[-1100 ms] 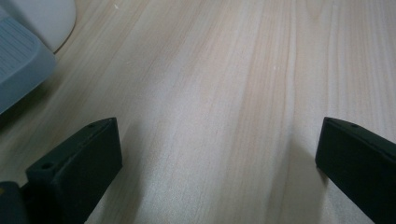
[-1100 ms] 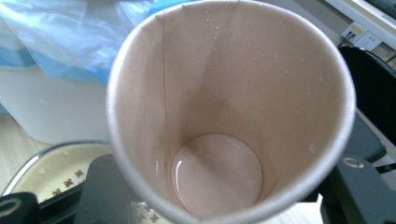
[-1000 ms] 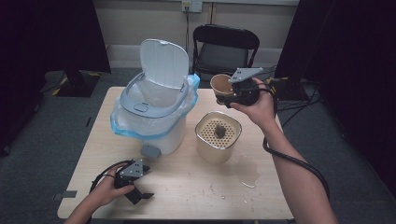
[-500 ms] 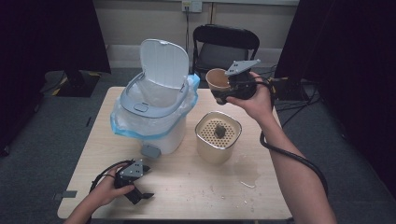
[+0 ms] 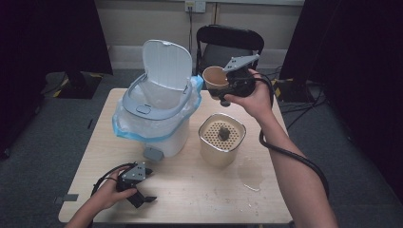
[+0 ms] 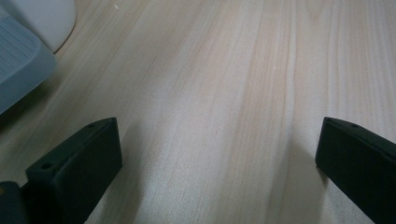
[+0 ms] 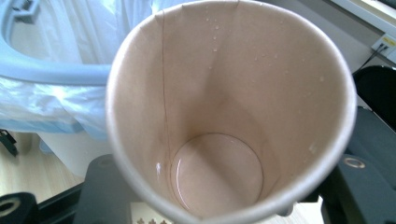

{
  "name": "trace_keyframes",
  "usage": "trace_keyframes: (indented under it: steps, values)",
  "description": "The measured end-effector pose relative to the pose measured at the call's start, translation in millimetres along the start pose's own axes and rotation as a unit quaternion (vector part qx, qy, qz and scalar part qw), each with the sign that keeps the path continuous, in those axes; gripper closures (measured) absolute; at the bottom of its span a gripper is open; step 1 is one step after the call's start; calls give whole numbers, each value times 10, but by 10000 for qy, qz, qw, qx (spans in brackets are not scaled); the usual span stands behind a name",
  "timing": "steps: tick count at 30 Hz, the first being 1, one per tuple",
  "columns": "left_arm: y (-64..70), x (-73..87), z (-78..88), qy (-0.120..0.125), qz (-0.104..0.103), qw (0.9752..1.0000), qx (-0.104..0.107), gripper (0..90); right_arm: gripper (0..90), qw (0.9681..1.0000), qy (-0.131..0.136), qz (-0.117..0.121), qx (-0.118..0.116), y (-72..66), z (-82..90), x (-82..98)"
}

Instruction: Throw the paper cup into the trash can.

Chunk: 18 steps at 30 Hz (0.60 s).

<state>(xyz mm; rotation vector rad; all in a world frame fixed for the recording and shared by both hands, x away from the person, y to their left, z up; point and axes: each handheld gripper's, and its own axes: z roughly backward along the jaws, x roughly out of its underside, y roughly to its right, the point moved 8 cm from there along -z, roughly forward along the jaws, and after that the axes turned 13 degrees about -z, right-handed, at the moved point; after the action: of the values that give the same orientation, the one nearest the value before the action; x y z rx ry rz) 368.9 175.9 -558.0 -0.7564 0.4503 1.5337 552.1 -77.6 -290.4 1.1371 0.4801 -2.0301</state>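
R tool [image 5: 227,88] clamped on paper cup [image 5: 215,79] by bin [image 5: 157,111]; L tool [image 5: 142,185] jaws wide apart, on table [image 5: 199,190].

A pale brown paper cup [image 7: 224,112] is beige inside, beaded with clear droplets. The white plastic pedal bin [image 5: 159,114] has a grey rim, grey pedal and a translucent white liner edged blue. The cream perforated-top canister [image 5: 221,140] is dotted with small holes. The light wood-grain table [image 5: 199,190] is pale tan.

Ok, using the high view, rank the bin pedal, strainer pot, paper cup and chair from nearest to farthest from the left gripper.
1. Bin pedal, just beyond the left gripper.
2. Strainer pot, mid-table, to the right.
3. Paper cup, held up at the far right.
4. Chair, behind the table.
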Motion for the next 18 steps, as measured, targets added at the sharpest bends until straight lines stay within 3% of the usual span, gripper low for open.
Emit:
trace_keyframes:
  steps: [18]
  values:
    - [0,0,1,-1,1,10000,-5,0,397,9995,37,86,-302,-263,-83,-238]
